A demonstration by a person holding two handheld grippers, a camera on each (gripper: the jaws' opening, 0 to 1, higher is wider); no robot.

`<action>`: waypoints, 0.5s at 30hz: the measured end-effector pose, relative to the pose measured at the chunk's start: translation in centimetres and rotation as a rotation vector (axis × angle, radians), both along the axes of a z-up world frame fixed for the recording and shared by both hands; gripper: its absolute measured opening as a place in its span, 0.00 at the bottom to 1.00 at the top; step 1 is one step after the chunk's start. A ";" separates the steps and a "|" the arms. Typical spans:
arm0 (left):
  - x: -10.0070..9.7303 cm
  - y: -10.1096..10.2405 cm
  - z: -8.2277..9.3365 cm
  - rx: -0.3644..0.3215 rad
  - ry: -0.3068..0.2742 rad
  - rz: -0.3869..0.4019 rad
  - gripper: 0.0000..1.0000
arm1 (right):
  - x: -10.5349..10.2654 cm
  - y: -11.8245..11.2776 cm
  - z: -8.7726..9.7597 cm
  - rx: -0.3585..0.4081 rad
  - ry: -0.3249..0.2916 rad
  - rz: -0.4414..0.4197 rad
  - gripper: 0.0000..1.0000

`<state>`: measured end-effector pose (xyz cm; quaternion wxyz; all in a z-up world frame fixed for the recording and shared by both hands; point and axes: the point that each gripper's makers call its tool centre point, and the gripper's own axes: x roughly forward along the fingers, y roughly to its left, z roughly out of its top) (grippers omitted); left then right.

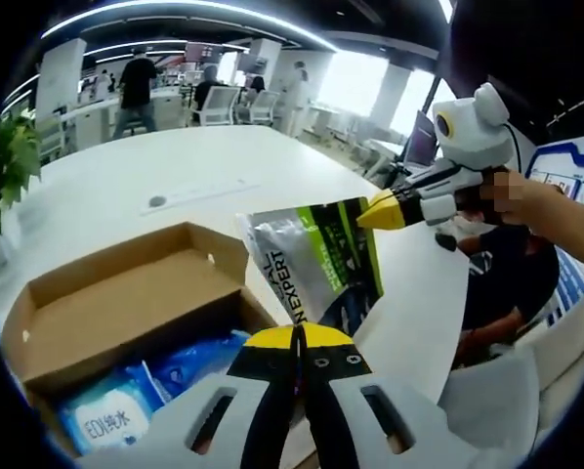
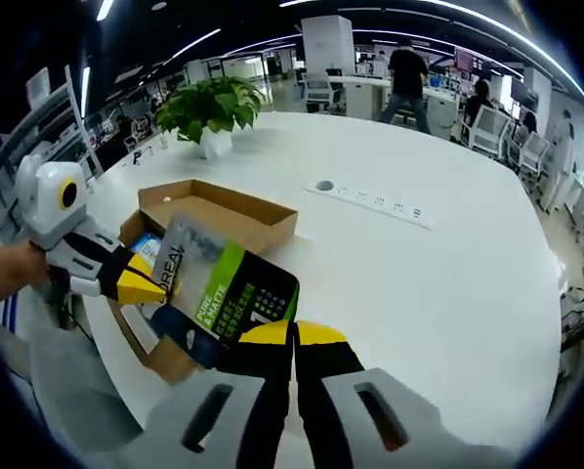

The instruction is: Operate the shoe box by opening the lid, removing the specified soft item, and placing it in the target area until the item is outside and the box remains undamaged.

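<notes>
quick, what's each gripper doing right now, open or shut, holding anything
Left gripper: shut on the lower edge of the L'Oreal sachet.
Right gripper: shut on the same L'Oreal sachet's other edge, above the open cardboard shoe box.

The left gripper (image 1: 298, 337) has its yellow-tipped jaws closed together. The right gripper (image 2: 293, 337) likewise has its jaws pressed closed, held by a hand (image 1: 526, 200).

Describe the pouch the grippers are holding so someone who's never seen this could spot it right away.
On the big white table sits an open cardboard box. Above its near edge, both grippers hold a flat pouch, grey, green and black with white lettering. The soft packs in the box are blue.
</notes>
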<state>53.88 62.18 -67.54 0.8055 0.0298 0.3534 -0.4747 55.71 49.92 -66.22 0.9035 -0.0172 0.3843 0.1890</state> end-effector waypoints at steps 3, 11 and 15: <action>0.0 -0.6 -0.1 0.001 0.003 -0.011 0.00 | 0.0 -0.6 -0.2 -0.003 0.004 -0.007 0.00; 0.3 -2.0 -0.5 0.007 0.010 -0.038 0.00 | 0.2 -2.1 -0.7 -0.013 0.016 -0.026 0.00; 0.6 -2.7 -0.8 0.016 0.012 -0.051 0.00 | 0.4 -2.8 -1.1 -0.016 0.024 -0.035 0.00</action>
